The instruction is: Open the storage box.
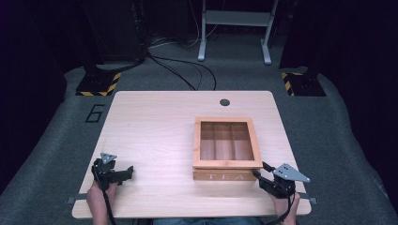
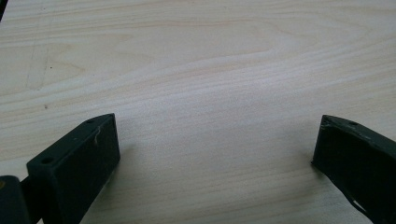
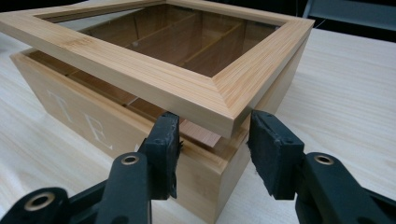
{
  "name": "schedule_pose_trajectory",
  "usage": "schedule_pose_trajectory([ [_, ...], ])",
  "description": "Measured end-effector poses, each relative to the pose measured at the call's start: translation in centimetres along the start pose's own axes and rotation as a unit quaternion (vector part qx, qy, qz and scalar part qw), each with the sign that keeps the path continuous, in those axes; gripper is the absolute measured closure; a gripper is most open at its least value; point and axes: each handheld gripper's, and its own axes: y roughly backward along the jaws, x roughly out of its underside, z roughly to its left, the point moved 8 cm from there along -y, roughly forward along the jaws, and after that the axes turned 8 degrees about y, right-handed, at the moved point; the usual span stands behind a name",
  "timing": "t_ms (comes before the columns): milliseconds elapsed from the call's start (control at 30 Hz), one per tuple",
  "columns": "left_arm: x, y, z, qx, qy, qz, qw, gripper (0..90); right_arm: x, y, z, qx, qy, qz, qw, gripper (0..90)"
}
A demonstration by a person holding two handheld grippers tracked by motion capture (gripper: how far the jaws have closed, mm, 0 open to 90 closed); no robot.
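Bamboo tea box (image 1: 227,149) sat right of centre on the pale wooden table (image 1: 150,136), its glass-windowed lid (image 3: 154,70) raised slightly off the base at the front. At the box's near right corner, the right gripper (image 1: 264,176) had its jaws parted narrowly, one below the lifted lid edge against the front wall, the other just off the corner; neither clamped anything. Well apart, near the table's front left edge, the left gripper (image 1: 123,172) rested with jaws spread wide over bare wood, holding nothing. White letters reading TEA (image 1: 226,176) marked the box's front.
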Motion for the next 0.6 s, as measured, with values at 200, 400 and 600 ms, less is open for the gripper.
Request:
schedule_pose_trajectory([
  [200, 0.0, 0.0, 0.0, 0.000, 0.000, 0.000, 1.0000, 0.5, -0.3, -0.3, -0.1, 0.006, -0.002, -0.005, 1.0000, 53.2],
  [400, 0.0, 0.0, 0.0, 0.000, 0.000, 0.000, 1.0000, 0.5, -0.8, -0.6, -0.3, 0.014, 0.002, -0.013, 0.9998, 53.2],
  [600, 0.0, 0.0, 0.0, 0.000, 0.000, 0.000, 1.0000, 0.5, -1.3, -0.7, -0.6, 0.026, 0.003, -0.023, 0.9994, 53.0],
])
